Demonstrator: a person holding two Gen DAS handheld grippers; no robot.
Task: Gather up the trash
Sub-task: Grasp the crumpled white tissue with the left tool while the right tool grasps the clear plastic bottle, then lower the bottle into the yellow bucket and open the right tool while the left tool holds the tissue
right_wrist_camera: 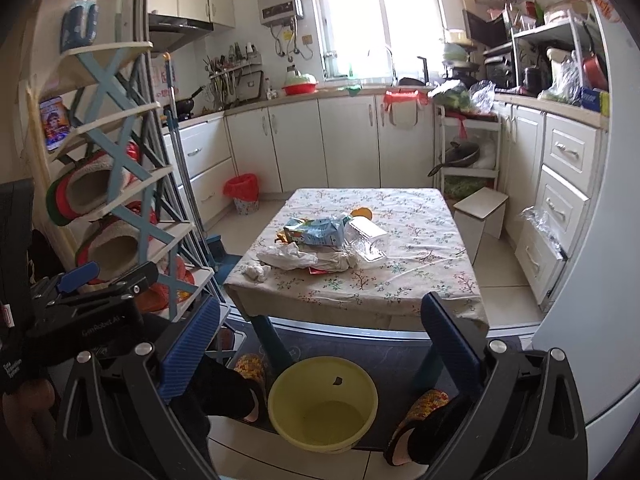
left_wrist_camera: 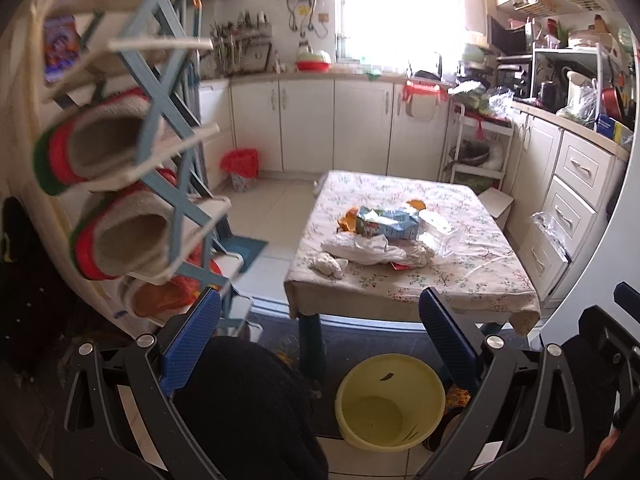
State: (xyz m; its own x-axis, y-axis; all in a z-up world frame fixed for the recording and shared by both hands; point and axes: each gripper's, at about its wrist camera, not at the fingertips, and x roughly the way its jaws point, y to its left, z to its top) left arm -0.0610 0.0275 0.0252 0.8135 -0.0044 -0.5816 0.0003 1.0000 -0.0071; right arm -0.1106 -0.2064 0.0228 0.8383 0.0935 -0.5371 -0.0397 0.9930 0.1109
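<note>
- Left gripper [left_wrist_camera: 320, 344]: jaws spread wide, blue pads [left_wrist_camera: 192, 344] far apart, nothing between them. It hangs in the air short of the low table [left_wrist_camera: 460, 280] and above the yellow bucket [left_wrist_camera: 390, 400].
- Right gripper [right_wrist_camera: 320, 344]: likewise wide apart and holding nothing, blue pads [right_wrist_camera: 450, 344] either side of the view. It is also short of the table, over the bucket.
- The left tool's black body shows at the left edge of the right wrist view (so the two are side by side).
- Trash pile [left_wrist_camera: 384, 240] sits near the middle of the flowered tablecloth [right_wrist_camera: 420, 216], well apart from both grippers. In it:
  - a blue and white carton [right_wrist_camera: 316, 234], crushed, lying on its side;
  - white crumpled plastic bag [left_wrist_camera: 360, 250] in front of the carton, touching it;
  - a wad of white tissue [right_wrist_camera: 256, 270] just beside the bag, toward the table's near left corner;
  - clear plastic packaging [right_wrist_camera: 368, 244] to the right of the carton;
  - orange peel [left_wrist_camera: 346, 220] behind and beside the carton;
  - a small red scrap [right_wrist_camera: 316, 270] poking out under the bag.
- Yellow bucket stands on the floor just in front of the table, upright; one dark speck on its inner wall, otherwise bare inside.
- Person's feet in patterned slippers [right_wrist_camera: 424, 404] flank the bucket on a dark mat.
- Blue and white shoe rack [right_wrist_camera: 132, 184] with slippers stands to the left; a small bin with a red liner [right_wrist_camera: 242, 192] sits by the far cabinets.
</note>
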